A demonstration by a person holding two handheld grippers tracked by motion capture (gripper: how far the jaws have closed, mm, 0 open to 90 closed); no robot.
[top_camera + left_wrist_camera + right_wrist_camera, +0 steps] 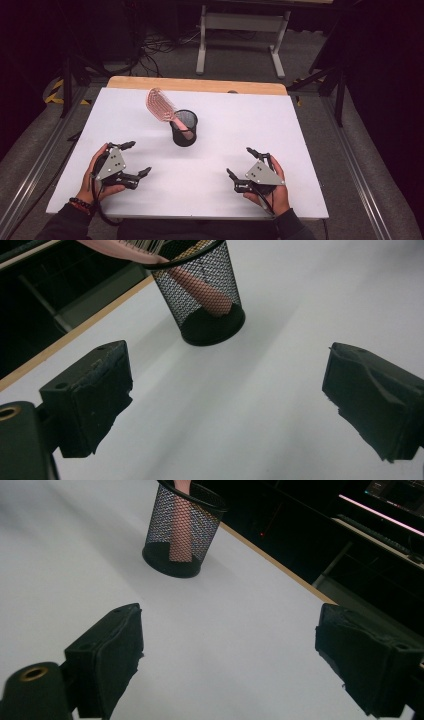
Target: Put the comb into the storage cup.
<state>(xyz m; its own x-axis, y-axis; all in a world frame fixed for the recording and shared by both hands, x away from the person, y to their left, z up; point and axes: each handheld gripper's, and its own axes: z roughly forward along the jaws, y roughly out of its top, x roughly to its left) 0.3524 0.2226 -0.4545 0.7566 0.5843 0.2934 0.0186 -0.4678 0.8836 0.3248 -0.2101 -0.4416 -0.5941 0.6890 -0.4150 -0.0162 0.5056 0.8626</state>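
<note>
The pink hairbrush [162,105] stands handle-down in the mesh cup [184,129], light, stiff, slippery; grip its neck just above the cup's rim. Left claw [136,159] and right claw [241,163] gape empty.

One black mesh cup [184,128] stands on one white table [280,130]. One pink hairbrush [161,104] sits in the cup. Two grippers are held over the table, the left gripper [136,158] and the right gripper [240,163], in two hands.
</note>
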